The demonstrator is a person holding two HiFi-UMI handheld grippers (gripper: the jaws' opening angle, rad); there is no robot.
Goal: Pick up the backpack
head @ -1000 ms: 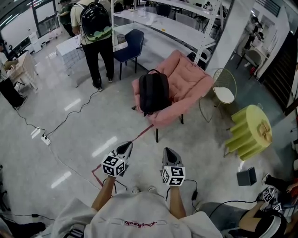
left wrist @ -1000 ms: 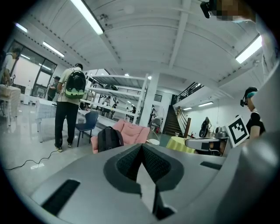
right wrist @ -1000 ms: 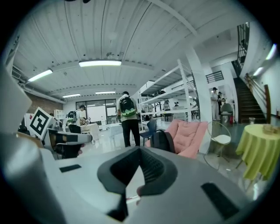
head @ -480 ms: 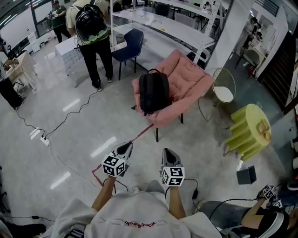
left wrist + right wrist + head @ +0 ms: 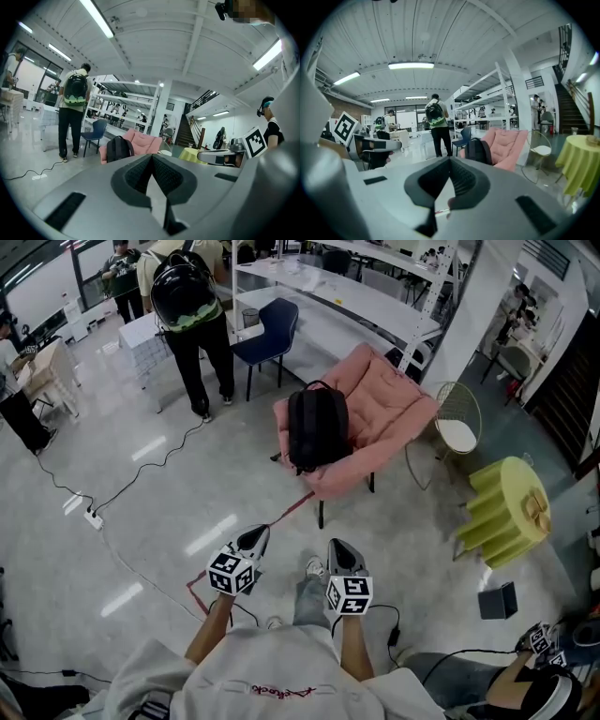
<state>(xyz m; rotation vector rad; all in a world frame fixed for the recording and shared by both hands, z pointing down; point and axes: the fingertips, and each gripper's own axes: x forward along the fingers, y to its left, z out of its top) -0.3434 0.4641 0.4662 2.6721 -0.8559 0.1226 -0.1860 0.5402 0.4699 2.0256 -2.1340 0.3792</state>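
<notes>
Head view: the black backpack (image 5: 317, 427) is found standing upright on the seat of a pink armchair (image 5: 394, 413), top handle uppermost and long axis near vertical, leaned against the cushion. It lies straight ahead of both tongs and well apart from them, across open floor (image 5: 187, 493). The left tongs (image 5: 256, 534) and right tongs (image 5: 338, 547) are held side by side, each pressed together with nothing between. The right is judged marginally nearer; an approach is required before any grasp. No brand or label can be read on the backpack. Red script on the operator's shirt (image 5: 281, 671) is too small to be read.
</notes>
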